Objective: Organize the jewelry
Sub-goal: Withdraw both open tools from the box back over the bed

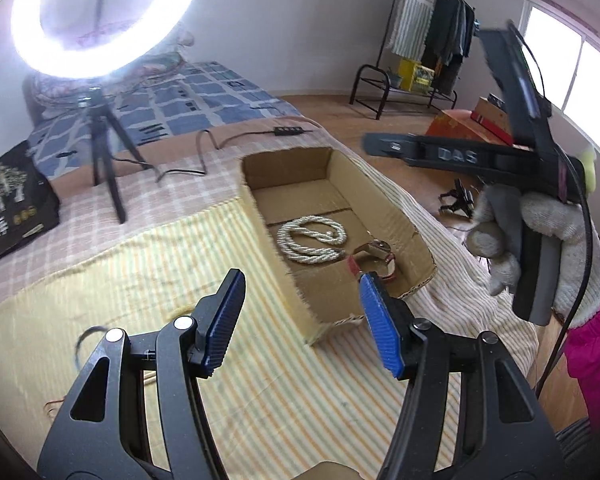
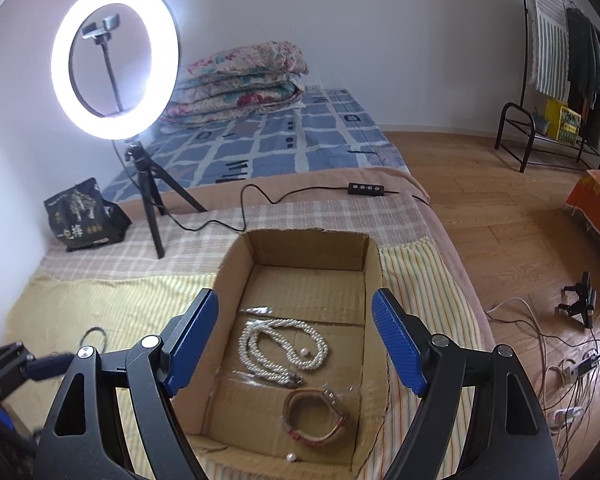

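Jewelry, left wrist view: pearl necklace (image 1: 311, 240) coiled on floor of cardboard box (image 1: 380, 184), frame centre; watch (image 1: 380, 258) just right of it, partly hidden behind blue right pad.
Left gripper (image 1: 302, 320): lower centre, fingers spread, nothing between pads, above striped cloth (image 1: 140, 280) just short of box's near wall.
Right gripper (image 1: 452, 152): upper right, seen from side in a gloved hand (image 1: 540, 236); finger state not readable from this angle.
Writing, left wrist view: raised letters "DAS" on right tool's arm; black bag (image 1: 12, 204) at left edge with Chinese characters, not legible.
Dark loop (image 1: 86, 338): lower left on cloth, blurred; possibly a bracelet or hair tie, outside box.

Jewelry, right wrist view: pearl necklace (image 2: 284, 350) centre of box (image 2: 236, 272); watch (image 2: 318, 416) below it toward near wall; 1 loose pearl (image 2: 304, 352) inside necklace loop, 1 more (image 2: 289, 457) at near wall.
Right gripper (image 2: 296, 340): fingers spread wide, empty, over box interior, clear of contents.
Left gripper, same view: blurred at lower left edge.
Dark loop (image 2: 96, 338): left of box on cloth.
Writing, right wrist view: bag (image 2: 86, 216) with characters, roughly "一包" plus 1 more, uncertain.

Step in hand, judged: box filled, both tools empty; likely fetching loop with left.
Doing it well: approach low, 1 pad under thin loop, close gently, avoid pinching cloth, release over bare box floor away from pearls.
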`<state>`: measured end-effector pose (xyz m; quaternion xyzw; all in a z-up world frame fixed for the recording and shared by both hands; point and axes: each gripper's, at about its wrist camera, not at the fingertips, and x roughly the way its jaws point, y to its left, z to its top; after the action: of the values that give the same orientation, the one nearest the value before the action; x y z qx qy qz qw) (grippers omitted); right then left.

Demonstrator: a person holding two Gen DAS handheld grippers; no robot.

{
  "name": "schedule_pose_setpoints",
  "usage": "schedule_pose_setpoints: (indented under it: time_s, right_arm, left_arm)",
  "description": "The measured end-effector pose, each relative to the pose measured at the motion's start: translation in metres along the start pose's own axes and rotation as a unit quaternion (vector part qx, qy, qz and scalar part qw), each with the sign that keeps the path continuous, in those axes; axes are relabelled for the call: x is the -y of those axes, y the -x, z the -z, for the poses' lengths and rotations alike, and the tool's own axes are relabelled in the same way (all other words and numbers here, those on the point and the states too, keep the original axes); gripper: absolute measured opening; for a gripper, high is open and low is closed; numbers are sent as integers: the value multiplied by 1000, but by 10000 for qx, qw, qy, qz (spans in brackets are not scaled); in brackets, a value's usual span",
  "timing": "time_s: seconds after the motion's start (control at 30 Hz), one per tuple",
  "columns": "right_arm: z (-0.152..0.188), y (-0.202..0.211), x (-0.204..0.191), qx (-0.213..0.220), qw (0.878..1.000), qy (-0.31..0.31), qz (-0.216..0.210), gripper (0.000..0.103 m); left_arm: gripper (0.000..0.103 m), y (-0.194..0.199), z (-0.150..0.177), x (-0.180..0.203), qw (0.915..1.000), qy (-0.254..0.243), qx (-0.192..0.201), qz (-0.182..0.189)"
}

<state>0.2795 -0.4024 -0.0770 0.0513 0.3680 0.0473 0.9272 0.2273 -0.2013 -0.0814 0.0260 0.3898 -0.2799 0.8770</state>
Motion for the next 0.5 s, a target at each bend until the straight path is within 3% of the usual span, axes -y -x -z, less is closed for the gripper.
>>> schedule_pose_setpoints:
  time_s: [0.5]
  right_arm:
    - [31,58,-57,14,9974,246,-678,79]
  left_arm:
    - [61,91,23,-90,9950,727,342,-591]
